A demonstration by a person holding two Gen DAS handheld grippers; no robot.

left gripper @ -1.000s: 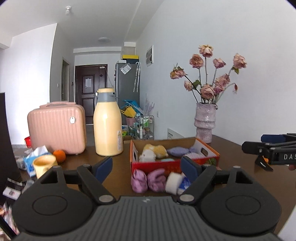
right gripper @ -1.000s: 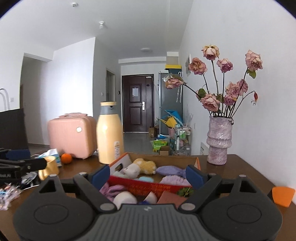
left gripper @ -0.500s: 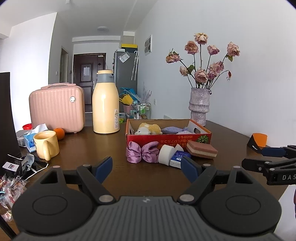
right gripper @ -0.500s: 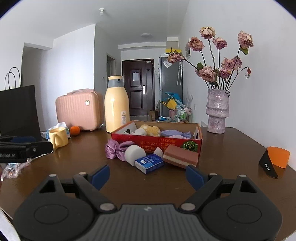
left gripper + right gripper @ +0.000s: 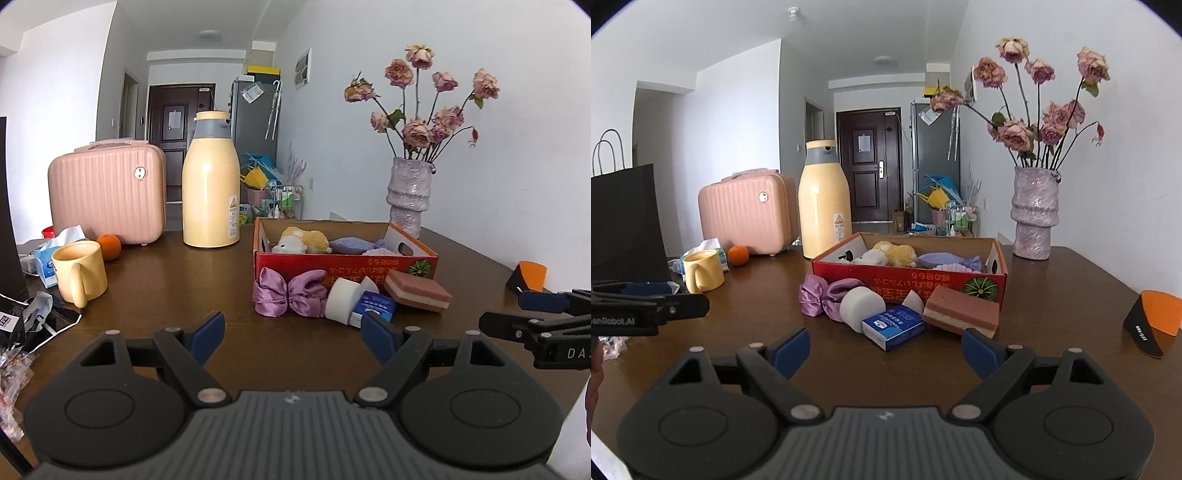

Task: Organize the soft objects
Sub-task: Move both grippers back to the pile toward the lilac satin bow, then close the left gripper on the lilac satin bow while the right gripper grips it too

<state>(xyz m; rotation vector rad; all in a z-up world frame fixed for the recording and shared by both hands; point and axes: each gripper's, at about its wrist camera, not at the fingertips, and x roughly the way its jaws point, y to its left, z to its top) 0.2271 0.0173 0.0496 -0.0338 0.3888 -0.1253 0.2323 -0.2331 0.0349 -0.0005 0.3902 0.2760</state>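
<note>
On dark wood counter (image 5: 155,295): red cardboard box (image 5: 908,286) holds plush toy (image 5: 886,254) and lilac soft pieces. Just before box front: purple satin bow (image 5: 286,295), white foam roll (image 5: 860,308), blue tissue pack (image 5: 894,326), pink-and-cream sponge (image 5: 962,310). Left tool (image 5: 293,334) jaws wide apart, nothing between. Right tool (image 5: 886,350) likewise wide, empty. Both short of items.

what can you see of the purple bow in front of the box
The purple bow looks like shiny satin fabric, two puffy lobes gathered at a middle knot. It lies on the brown table, right before the red cardboard box. A white foam roll overlaps its right lobe. Neither gripper touches it.
</note>
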